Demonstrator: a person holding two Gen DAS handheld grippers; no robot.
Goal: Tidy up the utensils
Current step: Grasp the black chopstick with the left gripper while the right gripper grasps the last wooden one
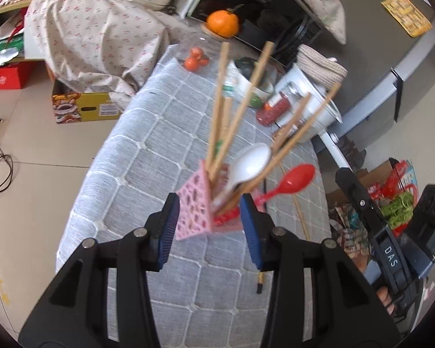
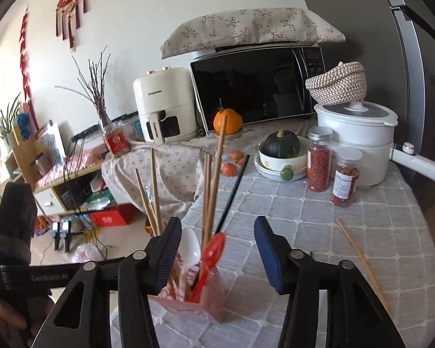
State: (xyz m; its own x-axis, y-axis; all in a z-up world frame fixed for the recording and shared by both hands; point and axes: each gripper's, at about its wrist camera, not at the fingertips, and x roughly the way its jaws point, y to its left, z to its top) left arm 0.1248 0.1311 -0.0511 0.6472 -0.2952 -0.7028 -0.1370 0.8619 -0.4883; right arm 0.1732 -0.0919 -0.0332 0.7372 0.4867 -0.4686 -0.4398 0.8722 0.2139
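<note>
Left wrist view
Left gripper: fingers spread apart on either side of the pink holder, grasping nothing; whether the pads touch its walls cannot be told.
Pink holder: on the grey quilted tablecloth, tilted in this view, between the two blue pads.
Holder contents: wooden chopsticks fanning upward, a white spoon and a red spoon leaning to the holder's right.
Loose chopstick: flat on the cloth, just right of the holder.
Right gripper: only its black body shows, right of the holder.

Right wrist view
Right gripper: fingers released and wide apart above the pink holder, which sits nearer the left finger.
Holder contents: white spoon, red spoon, upright chopsticks.
Black chopstick: on the tablecloth behind the holder.
Wooden chopstick: on the cloth, well right of the holder.
</note>
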